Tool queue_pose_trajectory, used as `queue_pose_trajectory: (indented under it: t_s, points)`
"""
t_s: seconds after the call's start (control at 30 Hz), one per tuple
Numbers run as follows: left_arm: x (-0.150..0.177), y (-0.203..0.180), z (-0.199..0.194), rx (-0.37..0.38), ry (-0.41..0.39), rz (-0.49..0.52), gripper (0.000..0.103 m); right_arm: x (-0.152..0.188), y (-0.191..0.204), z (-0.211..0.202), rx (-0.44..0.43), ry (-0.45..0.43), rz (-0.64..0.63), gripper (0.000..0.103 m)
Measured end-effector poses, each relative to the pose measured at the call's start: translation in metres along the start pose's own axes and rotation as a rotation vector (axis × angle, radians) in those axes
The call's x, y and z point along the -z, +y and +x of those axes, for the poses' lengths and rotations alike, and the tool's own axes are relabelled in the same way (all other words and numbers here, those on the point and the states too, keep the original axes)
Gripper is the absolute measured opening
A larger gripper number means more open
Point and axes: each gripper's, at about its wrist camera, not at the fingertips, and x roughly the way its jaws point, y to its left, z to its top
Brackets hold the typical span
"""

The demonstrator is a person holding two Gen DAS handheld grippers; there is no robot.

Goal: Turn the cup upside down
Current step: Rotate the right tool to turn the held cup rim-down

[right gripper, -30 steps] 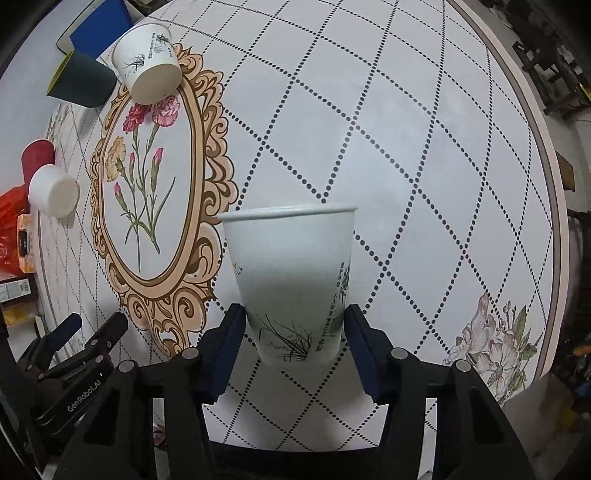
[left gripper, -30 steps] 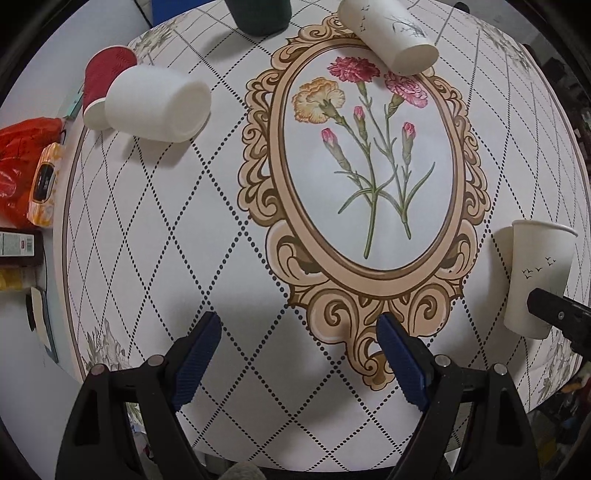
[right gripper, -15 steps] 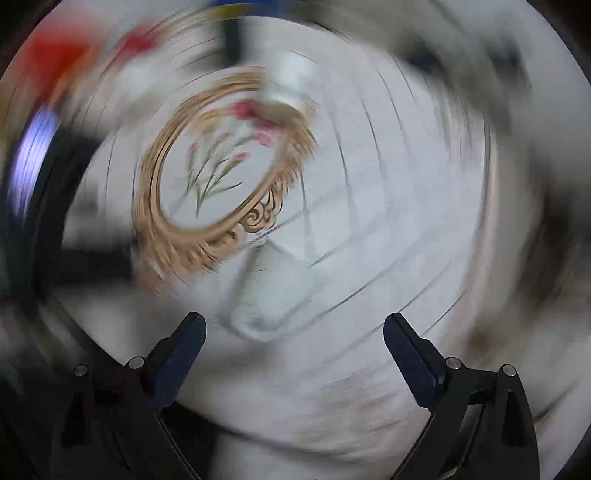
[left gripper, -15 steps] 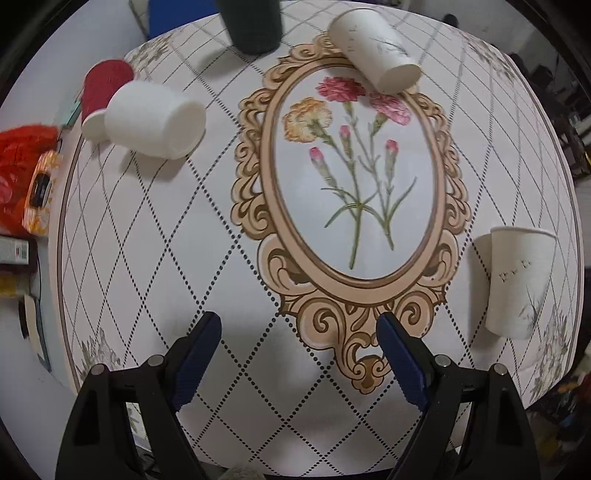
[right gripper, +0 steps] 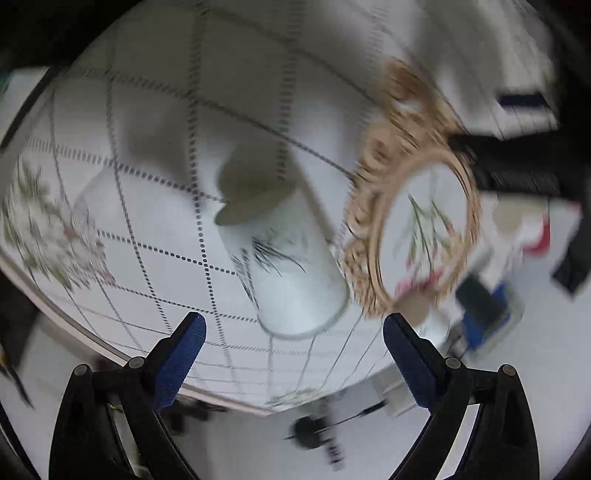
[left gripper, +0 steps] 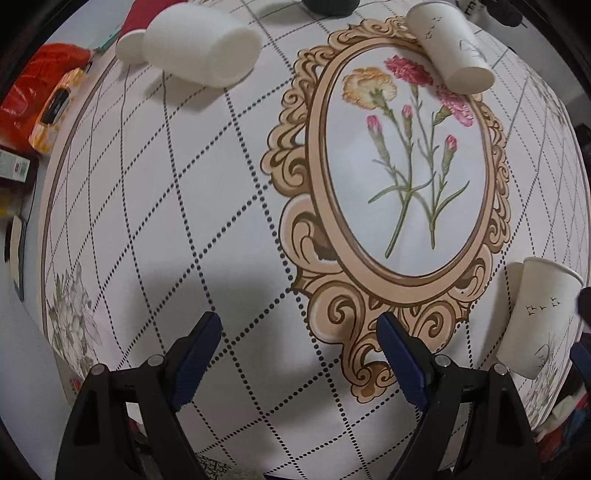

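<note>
A white paper cup with a grass print [right gripper: 284, 266] stands on the tablecloth; the right wrist view is rotated and blurred, and the cup's wide rim points toward the camera. My right gripper [right gripper: 293, 345] is open, its blue pads either side of the cup and apart from it. In the left wrist view the same cup [left gripper: 535, 317] stands at the right edge, wide mouth up, with a tip of the right gripper [left gripper: 583, 302] beside it. My left gripper [left gripper: 299, 350] is open and empty above the cloth.
A white cup [left gripper: 201, 48] lies on its side at the far left with a red cup [left gripper: 136, 22] behind it. A paper cup [left gripper: 450, 48] lies at the frame's top. A dark cup [left gripper: 332, 5] and red packets [left gripper: 40, 96] sit beyond.
My right gripper has opened and let go of the cup, then swung round fast so its view is rotated. The left gripper has moved closer to the table.
</note>
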Motion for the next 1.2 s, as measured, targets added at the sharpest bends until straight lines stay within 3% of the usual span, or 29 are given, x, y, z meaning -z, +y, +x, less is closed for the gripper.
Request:
queue_pose_trajectory:
  t_s: [0.53,0.77,0.83,1.03,1.2]
  points:
    - [0.018,-0.019,0.016,-0.016,0.011,-0.019,0.086,0.017,0.025,0.054,0.022,-0.11,-0.415,0.098]
    - [0.015,-0.019,0.019,-0.014,0.016,-0.025,0.086,0.023,0.024,0.073,0.011,-0.129,-0.424,0.093]
    - [0.013,-0.016,0.021,-0.015,0.019,-0.026,0.086,0.023,0.021,0.077,0.018,-0.136,-0.42,0.082]
    - [0.007,-0.014,0.023,-0.014,0.02,-0.025,0.086,0.021,0.02,0.086,0.005,-0.134,-0.386,0.068]
    - [0.006,-0.013,0.021,-0.016,0.018,-0.02,0.086,0.02,0.02,0.084,-0.007,-0.145,-0.343,0.068]
